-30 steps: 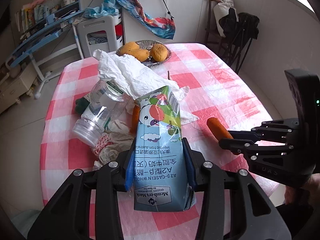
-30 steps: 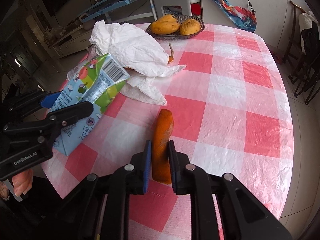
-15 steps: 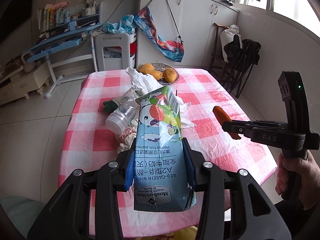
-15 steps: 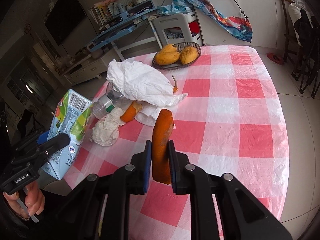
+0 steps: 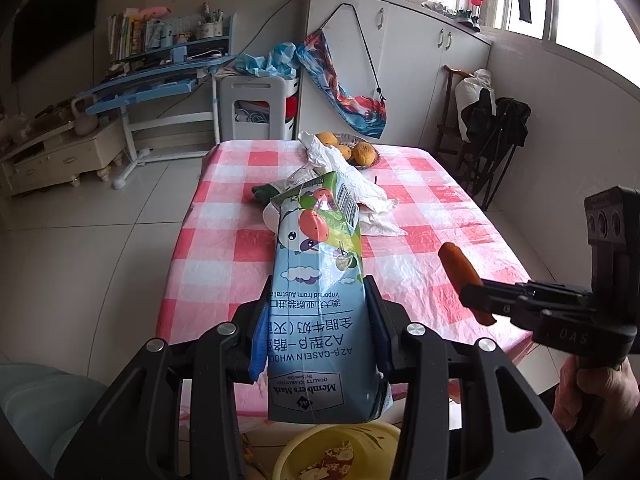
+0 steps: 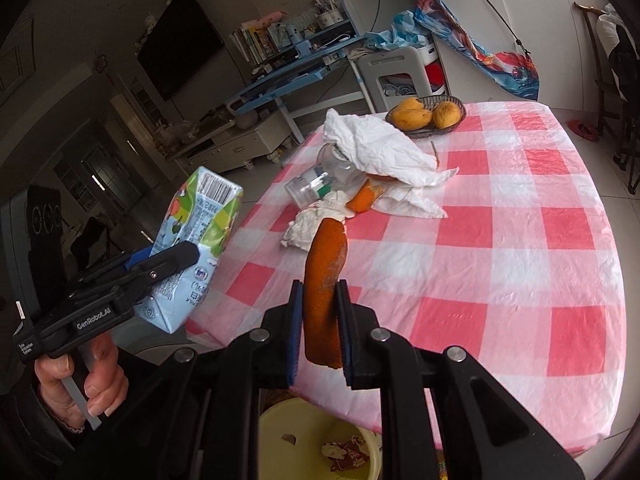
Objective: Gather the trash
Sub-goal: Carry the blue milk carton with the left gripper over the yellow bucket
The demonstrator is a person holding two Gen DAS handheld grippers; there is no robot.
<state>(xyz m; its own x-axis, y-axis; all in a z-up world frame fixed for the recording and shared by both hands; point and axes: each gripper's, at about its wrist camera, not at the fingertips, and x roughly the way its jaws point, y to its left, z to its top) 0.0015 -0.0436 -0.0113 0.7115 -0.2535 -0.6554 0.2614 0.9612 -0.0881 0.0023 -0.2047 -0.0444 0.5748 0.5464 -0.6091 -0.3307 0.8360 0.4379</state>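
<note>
My left gripper [image 5: 318, 300] is shut on a blue and green milk carton [image 5: 316, 240], held in the air off the near edge of the table. To its right, my right gripper [image 6: 320, 296] is shut on a strip of orange peel [image 6: 324, 264] that stands up between the pads. A yellow basin [image 6: 280, 416] with some scraps inside sits on the floor below both grippers. On the checked table [image 6: 520, 240] lie a crumpled white paper [image 6: 372, 144], a clear plastic bottle [image 6: 316, 184], a wadded tissue [image 6: 312, 224] and another piece of peel [image 6: 362, 200].
A wire basket of mangoes [image 6: 424, 114] stands at the table's far end. Beyond it are a white stool [image 5: 256, 108] and a blue desk [image 5: 152, 80]. Dark folding chairs [image 5: 496, 128] stand on the right. A person's hand [image 6: 80, 376] holds the left gripper's handle.
Both grippers have drawn back from the table and risen, each keeping its load. The table now looks farther away, and the yellow basin has come into view underneath.
</note>
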